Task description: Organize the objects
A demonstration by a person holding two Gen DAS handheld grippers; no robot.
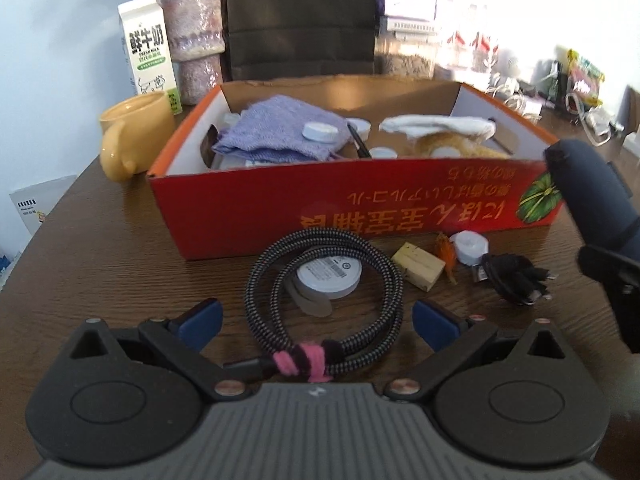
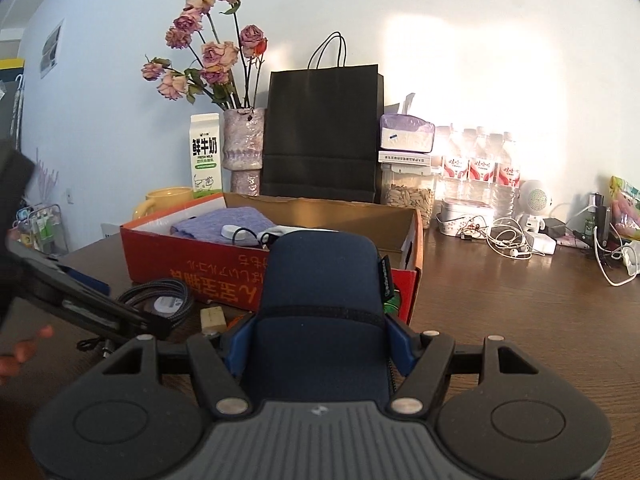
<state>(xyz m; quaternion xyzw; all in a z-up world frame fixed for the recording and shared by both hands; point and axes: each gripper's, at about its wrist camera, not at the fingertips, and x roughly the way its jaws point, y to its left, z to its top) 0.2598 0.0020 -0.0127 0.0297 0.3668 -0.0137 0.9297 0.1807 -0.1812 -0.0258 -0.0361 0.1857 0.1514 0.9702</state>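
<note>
1. Right hand-held gripper (image 2: 316,346) is pinching a dark navy fabric pouch (image 2: 320,304) between its blue pads, holding it upright above the dark brown wooden surface (image 2: 520,300), just in front of the near right corner of the red cardboard box (image 2: 192,256).
2. Left hand-held gripper (image 1: 316,322) is hovering with its blue pads spread wide and nothing between them, either side of a coiled black-and-grey braided cable (image 1: 324,280) bound with a pink and black tie.
3. That cable is lying on the surface in front of the box, ringing a flat round white disc (image 1: 330,276).
4. Beside it, a small tan wooden block (image 1: 418,270), a white hexagonal piece (image 1: 470,246) and a black bundled cord with plugs (image 1: 512,278) are sitting near the box wall.
5. Inside the box, a folded lavender knitted cloth (image 1: 276,128) is carrying a small white disc; a white and tan plush item (image 1: 440,132) is lying to its right.
6. A yellow ceramic mug (image 1: 132,140) is standing just left of the box, with a white milk carton (image 1: 146,48) behind it.
</note>
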